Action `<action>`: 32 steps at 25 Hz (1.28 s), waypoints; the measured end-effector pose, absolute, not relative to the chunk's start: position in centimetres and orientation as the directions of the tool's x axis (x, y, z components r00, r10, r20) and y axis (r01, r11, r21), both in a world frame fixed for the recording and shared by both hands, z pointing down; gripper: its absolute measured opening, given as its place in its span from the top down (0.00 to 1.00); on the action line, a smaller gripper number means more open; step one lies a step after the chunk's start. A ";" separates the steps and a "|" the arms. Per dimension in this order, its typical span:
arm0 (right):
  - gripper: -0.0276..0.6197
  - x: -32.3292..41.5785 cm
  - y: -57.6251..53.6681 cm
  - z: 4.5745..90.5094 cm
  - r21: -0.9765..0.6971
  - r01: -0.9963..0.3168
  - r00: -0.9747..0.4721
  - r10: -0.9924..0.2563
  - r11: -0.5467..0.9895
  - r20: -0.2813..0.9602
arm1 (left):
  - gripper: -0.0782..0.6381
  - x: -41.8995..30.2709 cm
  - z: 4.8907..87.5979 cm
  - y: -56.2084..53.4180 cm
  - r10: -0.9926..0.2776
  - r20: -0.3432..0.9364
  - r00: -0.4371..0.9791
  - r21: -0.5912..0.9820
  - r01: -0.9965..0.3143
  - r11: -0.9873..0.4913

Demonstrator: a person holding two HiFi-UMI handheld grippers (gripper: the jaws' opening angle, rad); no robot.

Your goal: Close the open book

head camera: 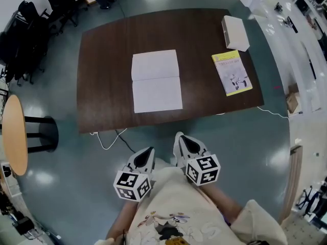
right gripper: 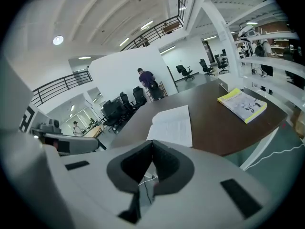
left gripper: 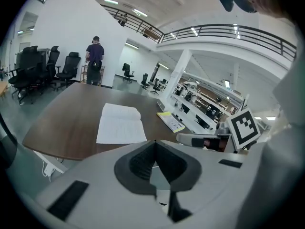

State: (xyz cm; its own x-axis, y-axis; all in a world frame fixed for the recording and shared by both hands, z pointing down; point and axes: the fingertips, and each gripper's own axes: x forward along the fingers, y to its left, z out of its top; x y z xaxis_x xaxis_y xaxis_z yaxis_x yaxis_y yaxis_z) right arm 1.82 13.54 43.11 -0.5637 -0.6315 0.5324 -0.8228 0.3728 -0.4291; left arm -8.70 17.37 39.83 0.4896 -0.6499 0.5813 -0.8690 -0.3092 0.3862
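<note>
At the table's [head camera: 102,75] middle lay the book [head camera: 156,80], open flat, both white pages up, its crease running across. Toward the table's far right corner sat a white box [head camera: 235,32], its contents unseen, a yellow booklet [head camera: 232,72] beside it. Off the table's near edge, the left gripper [head camera: 148,151] and right gripper [head camera: 180,136] had their jaws pressed together, empty.

A round table [head camera: 14,137] is cut off at the head view's left edge. Print on the book [head camera: 156,80] and booklet [head camera: 232,73] is too small to read. A cable [head camera: 106,148] disappears under the desk [head camera: 102,60] at lower left.
</note>
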 end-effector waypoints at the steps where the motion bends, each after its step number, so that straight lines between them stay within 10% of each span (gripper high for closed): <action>1: 0.95 1.9 12.7 43.3 -0.430 -0.821 -0.568 -0.623 0.376 0.538 | 0.88 -8.9 39.8 16.6 -0.652 0.585 0.482 0.386 -0.873 -0.300; 32: 0.81 1.0 -13.8 54.7 -0.642 -0.729 -0.677 -0.386 0.237 0.627 | 0.88 -10.9 43.6 3.5 -0.628 0.649 0.430 0.368 -0.900 -0.236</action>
